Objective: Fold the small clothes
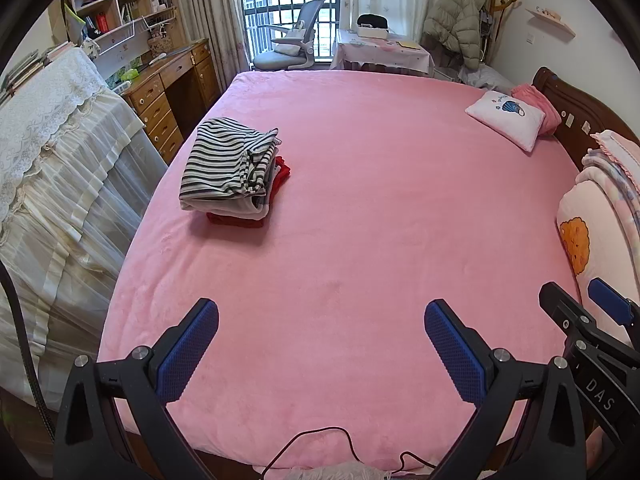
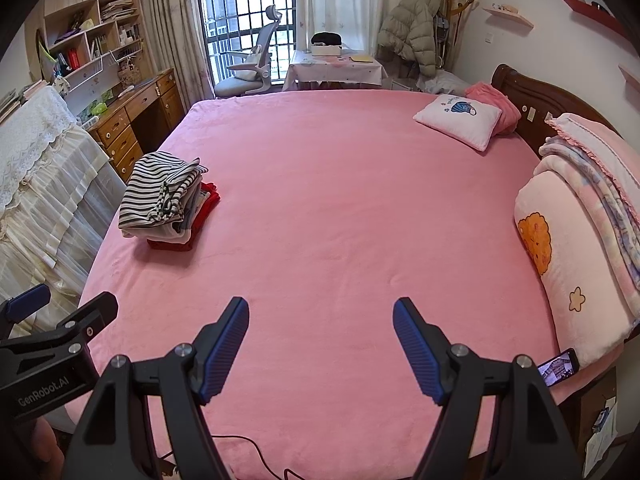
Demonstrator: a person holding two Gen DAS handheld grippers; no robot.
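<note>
A wide bed under a pink fleece sheet (image 2: 340,208) fills the room; near its dark wooden headboard (image 2: 532,92) lies a small white pillow with a blue print (image 2: 460,120), touching a crumpled pink cloth (image 2: 496,100) behind it; a stack of pale folded quilts (image 2: 576,216) sits along the right edge — a lit phone (image 2: 558,367) just below it; beyond the bed stand a grey office chair (image 2: 256,64), a wooden desk with drawers (image 2: 136,120) and a cloth-covered side table (image 2: 336,68).

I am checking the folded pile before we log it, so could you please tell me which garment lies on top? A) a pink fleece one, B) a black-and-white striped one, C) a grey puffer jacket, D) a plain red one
B: the striped garment tops the pile, with a red piece showing underneath it.
</note>
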